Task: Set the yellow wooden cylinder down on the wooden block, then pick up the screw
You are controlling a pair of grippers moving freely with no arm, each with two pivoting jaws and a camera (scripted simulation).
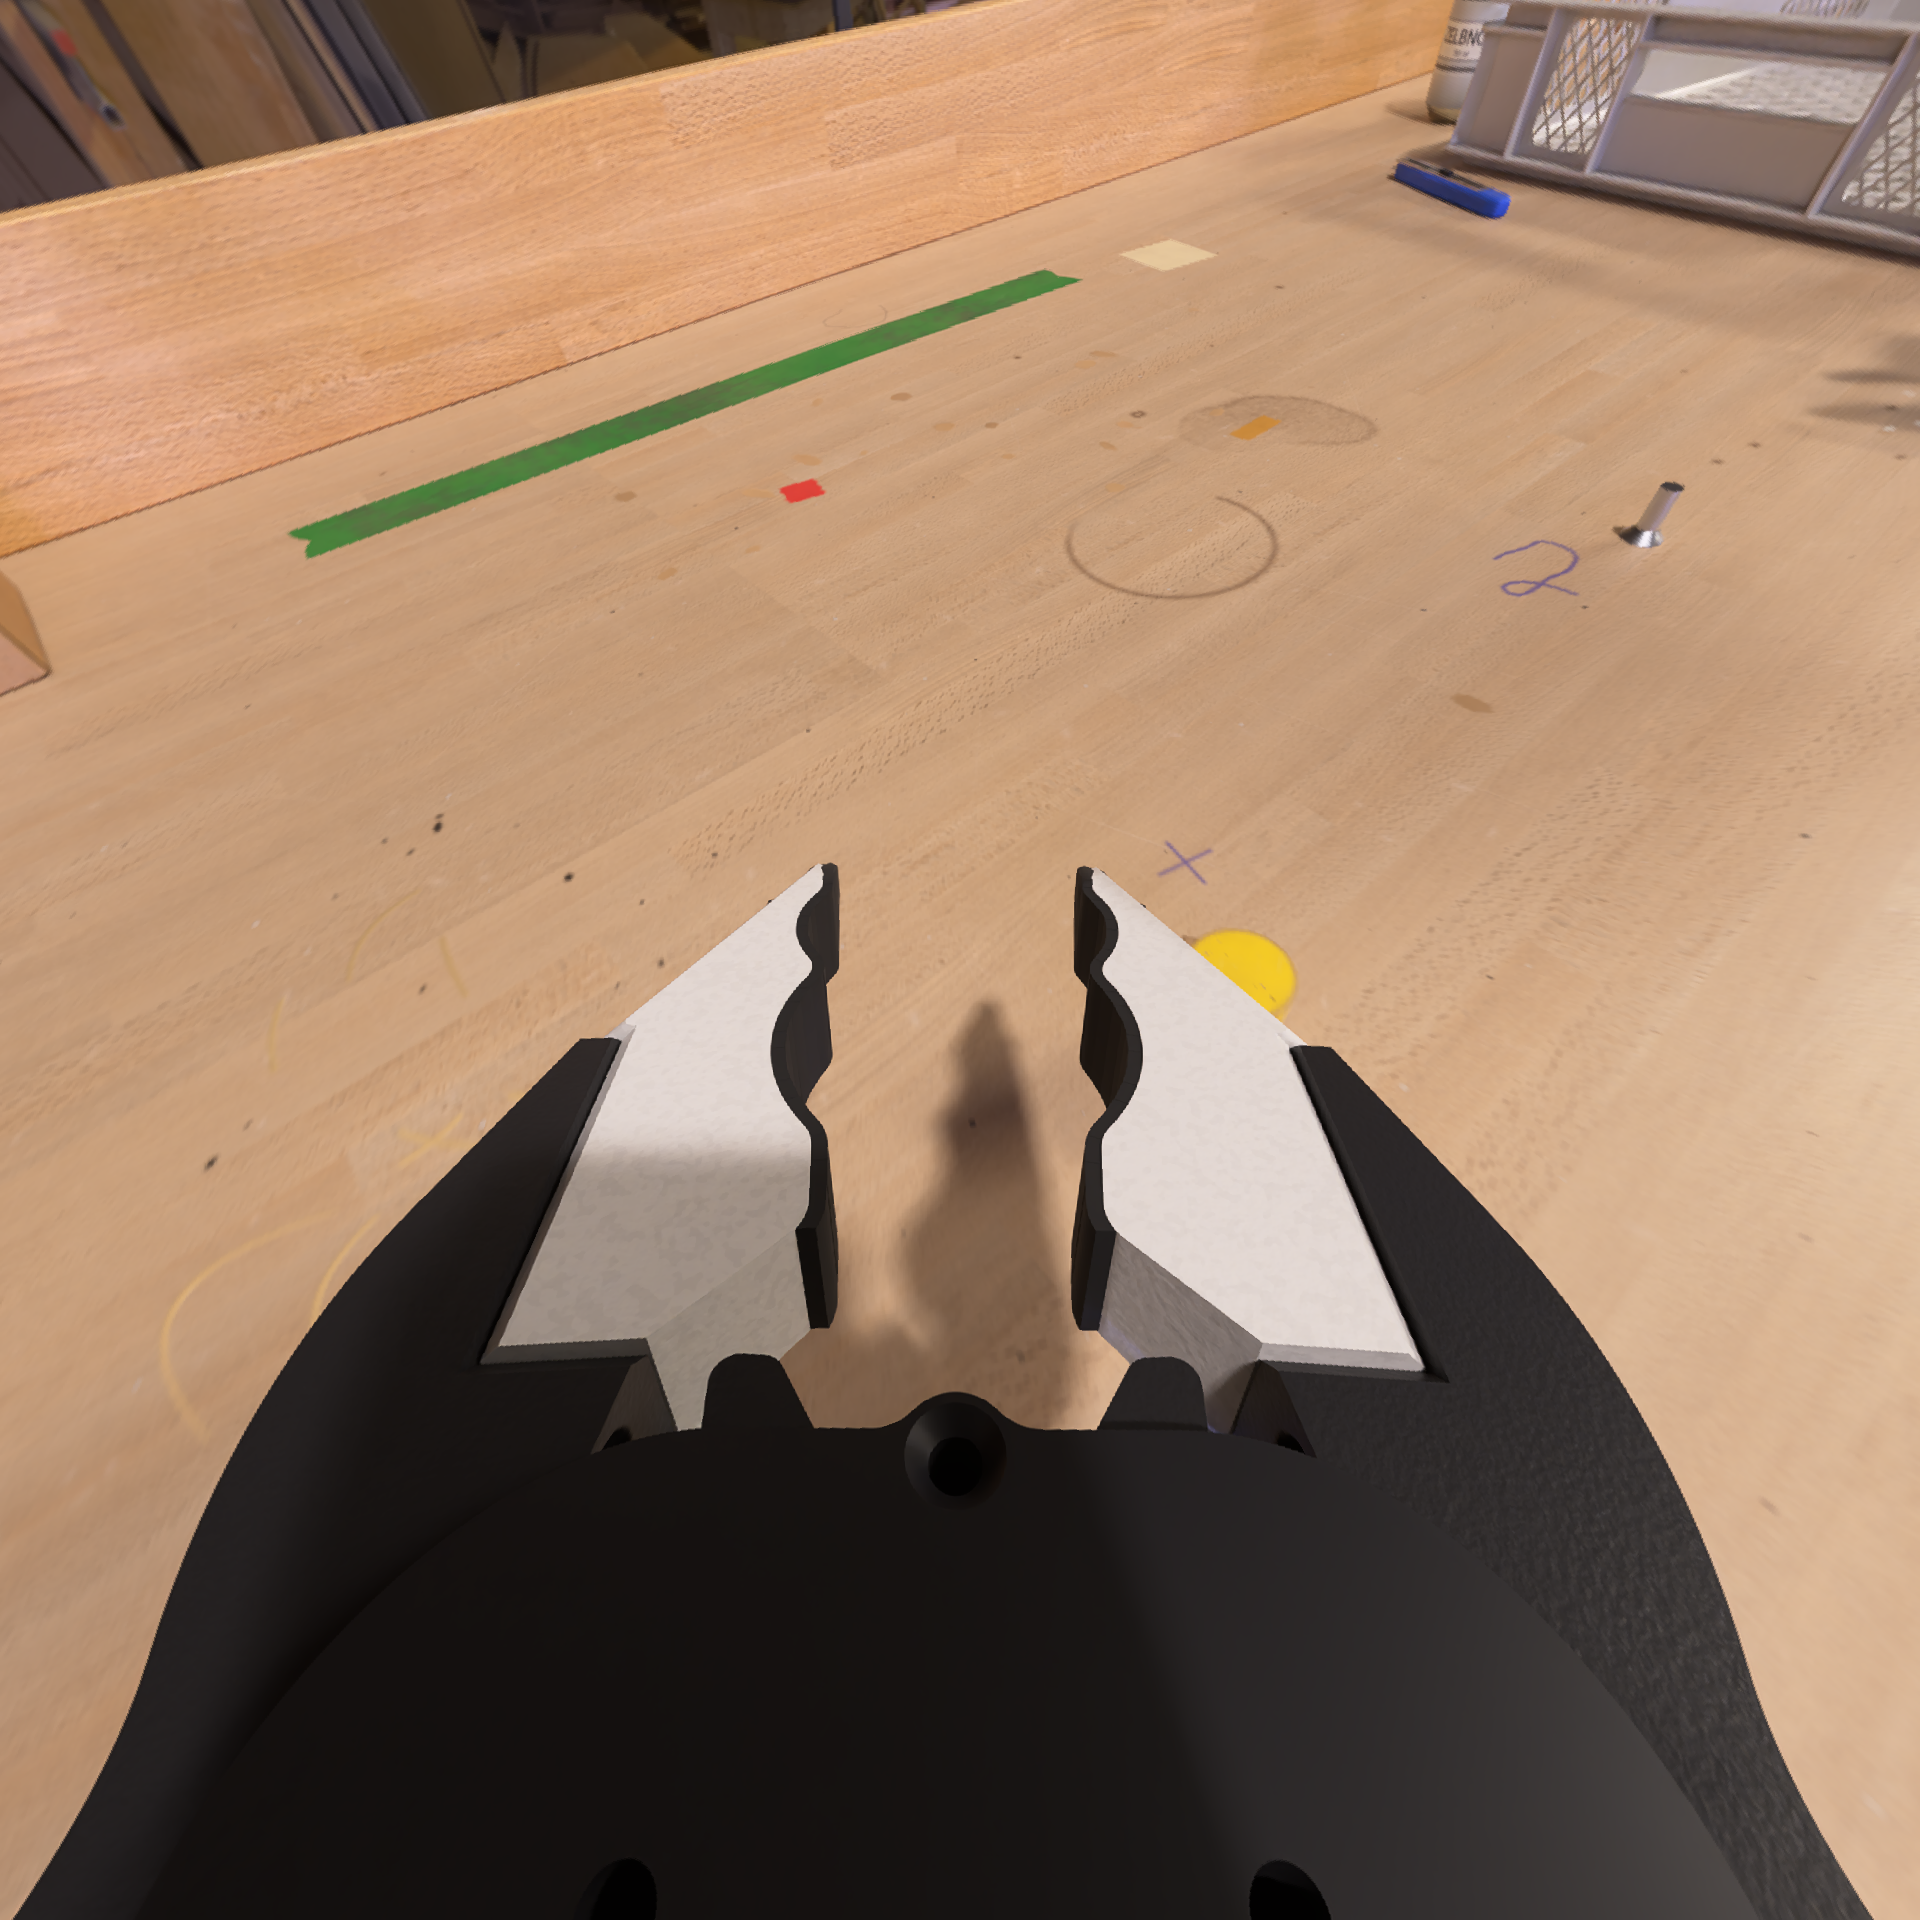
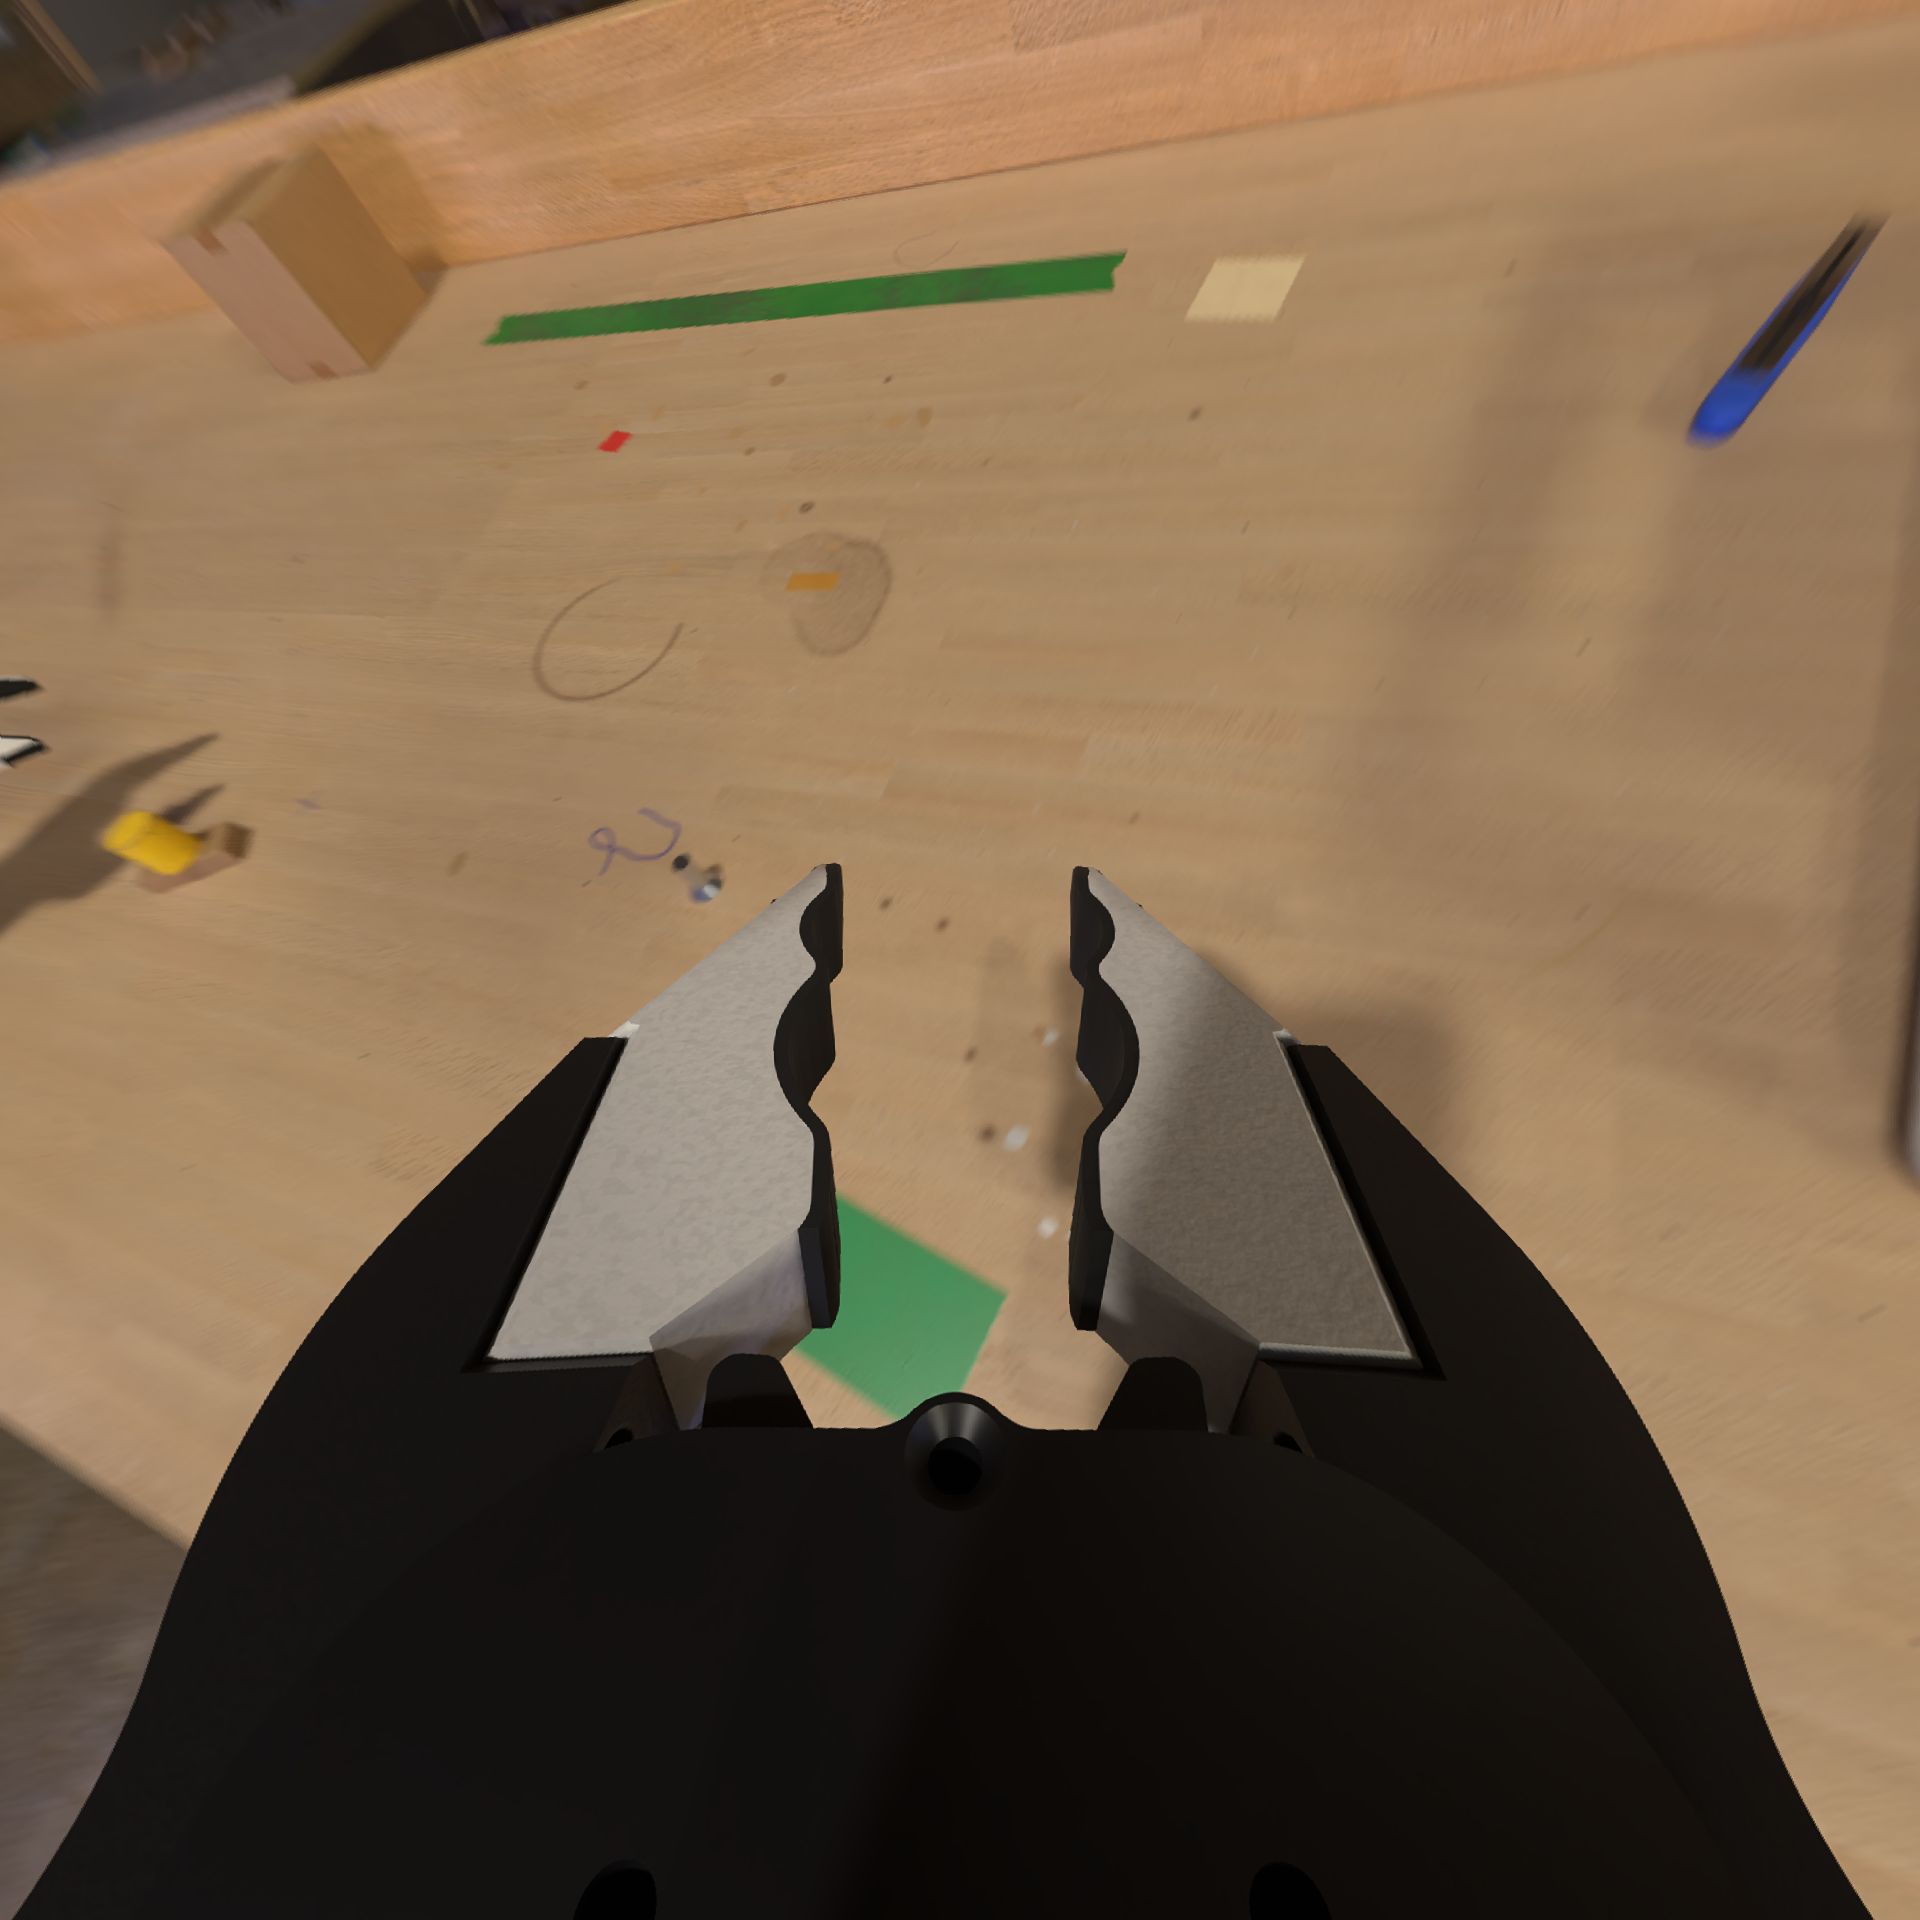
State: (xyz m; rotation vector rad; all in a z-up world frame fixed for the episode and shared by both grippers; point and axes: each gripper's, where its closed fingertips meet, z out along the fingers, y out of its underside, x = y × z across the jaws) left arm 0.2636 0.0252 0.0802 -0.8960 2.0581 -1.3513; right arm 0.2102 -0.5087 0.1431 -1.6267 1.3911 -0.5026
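The yellow wooden cylinder [image 2: 151, 840] lies across the small wooden block [image 2: 213, 854] on the tabletop [image 2: 1351, 831], so the first step looks done. The left gripper [image 1: 956, 883] hangs beside it, fingers released and empty. The right gripper [image 2: 956, 883], fingers likewise spread, points near the screw [image 2: 704, 883], probably lining up to pick it

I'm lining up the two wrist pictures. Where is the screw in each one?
Left wrist view: the screw stands head down at right, beyond the purple scribble.
Right wrist view: the screw lies left of centre, blurred, just right of that scribble.
Shared landmark: the green tape strip along the back board.
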